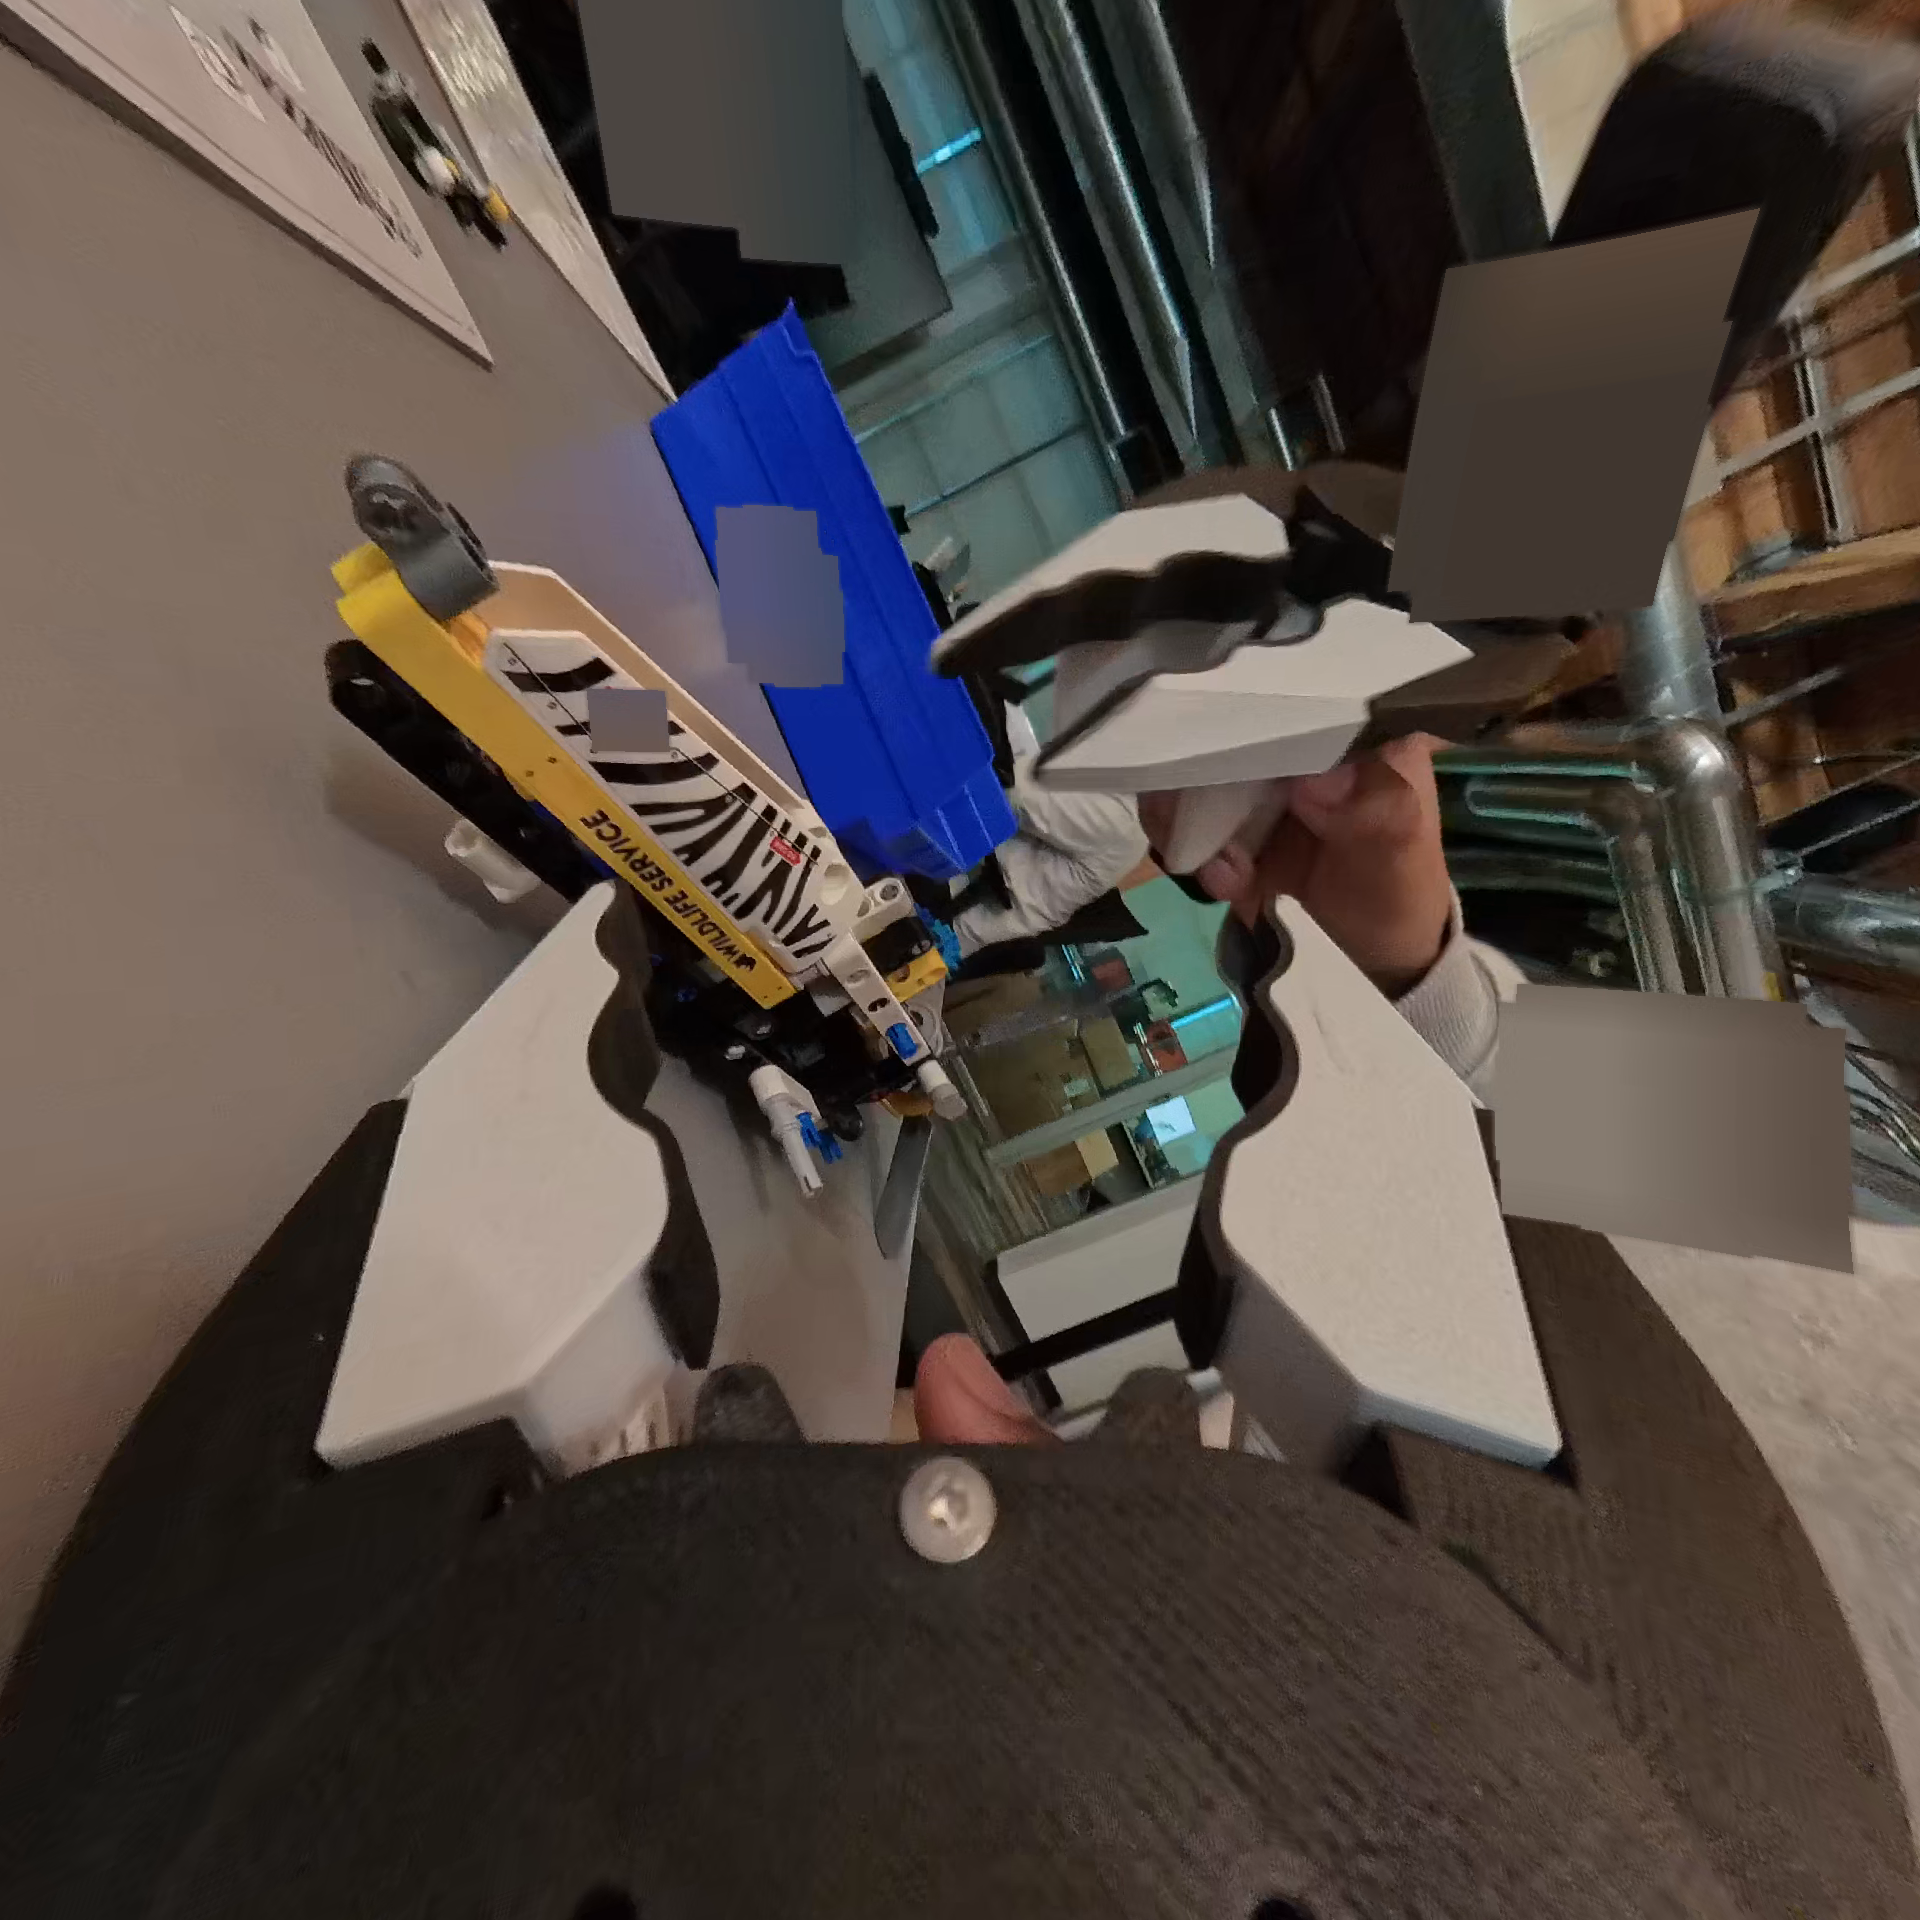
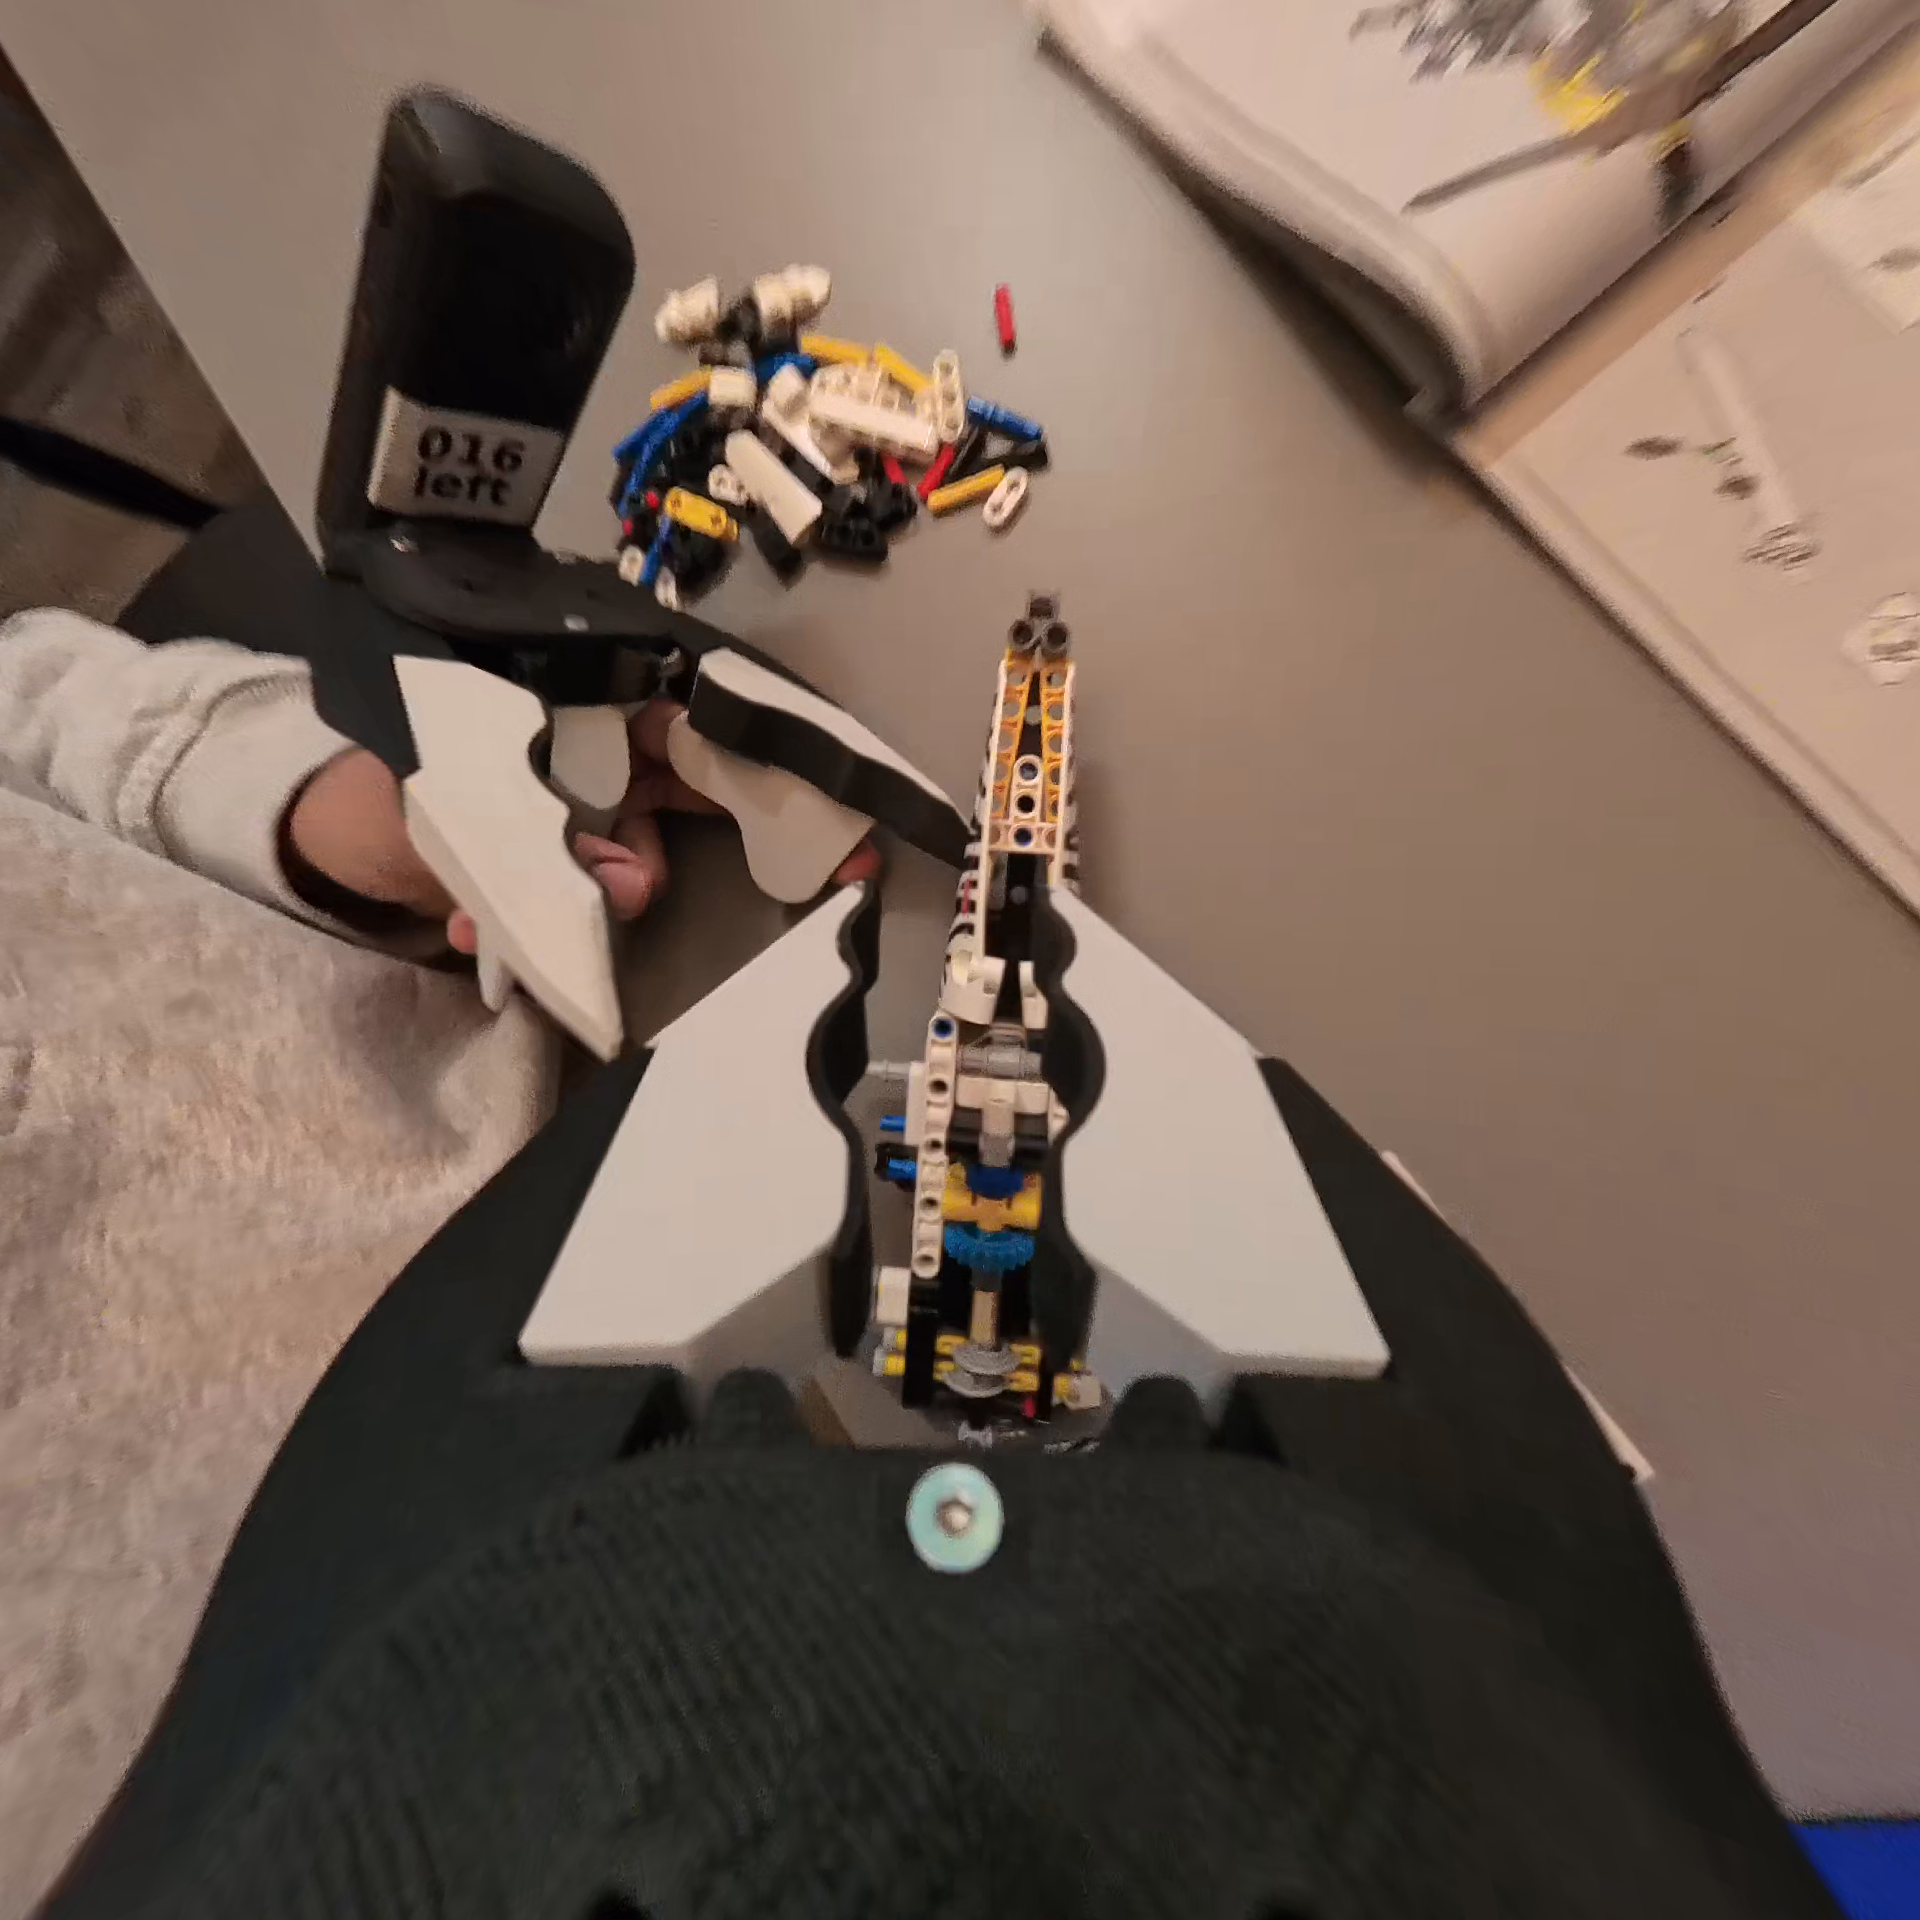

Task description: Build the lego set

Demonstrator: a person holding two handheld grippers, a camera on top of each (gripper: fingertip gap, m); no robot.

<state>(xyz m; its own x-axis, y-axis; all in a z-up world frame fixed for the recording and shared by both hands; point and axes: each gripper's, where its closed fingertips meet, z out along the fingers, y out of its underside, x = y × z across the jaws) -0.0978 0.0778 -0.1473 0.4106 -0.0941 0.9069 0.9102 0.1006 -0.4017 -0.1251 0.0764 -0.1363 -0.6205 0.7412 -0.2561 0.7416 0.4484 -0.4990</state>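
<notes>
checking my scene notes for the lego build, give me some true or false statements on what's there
1. The left tongs are open. True.
2. The lego model carries a zebra-striped panel. True.
3. The container behind the model is red. False: it is a blue bin.
4. The loose lego pieces sit sorted in a tray. False: they lie in a heap on the grey table.
5. One red piece lies apart from the heap. True.
</notes>
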